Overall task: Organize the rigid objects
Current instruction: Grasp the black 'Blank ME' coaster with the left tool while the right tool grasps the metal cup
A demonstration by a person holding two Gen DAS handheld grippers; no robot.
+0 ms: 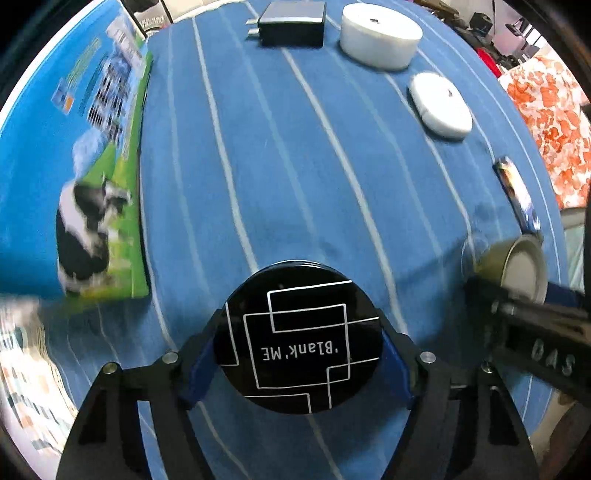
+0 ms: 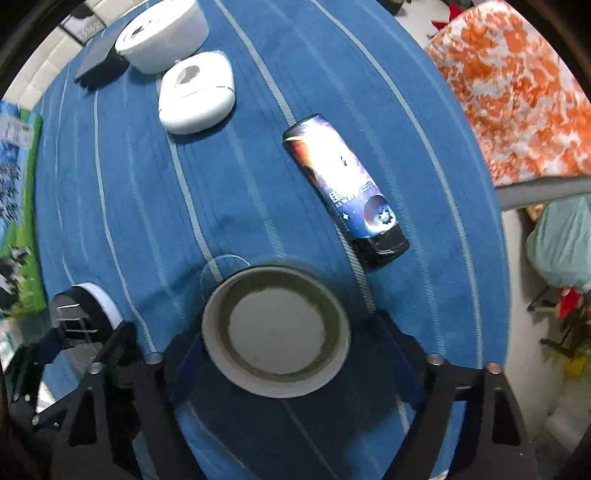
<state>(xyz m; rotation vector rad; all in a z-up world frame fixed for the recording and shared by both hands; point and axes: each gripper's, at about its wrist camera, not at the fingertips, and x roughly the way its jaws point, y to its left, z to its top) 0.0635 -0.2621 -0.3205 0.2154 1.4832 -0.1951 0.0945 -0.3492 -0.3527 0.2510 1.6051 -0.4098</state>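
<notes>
My left gripper [image 1: 297, 354] is shut on a round black compact [image 1: 297, 336] with white line art and the print "Blank'ME"; it hangs over the blue striped cloth [image 1: 295, 166]. The same compact [image 2: 79, 314] shows edge-on at the lower left of the right wrist view. My right gripper [image 2: 277, 354] is shut on a roll of tape [image 2: 275, 328] with a grey-white core, seen end-on; that tape roll [image 1: 517, 266] also sits at the right edge of the left wrist view. Ahead of the tape lies a space-print lighter [image 2: 343, 184].
Two white round cases [image 1: 380, 35] [image 1: 441, 105] and a black charger [image 1: 291, 24] lie at the far end of the cloth. A milk carton with a cow picture [image 1: 92, 166] lies at the left. An orange-and-white fabric [image 2: 517, 92] is off the table's right edge.
</notes>
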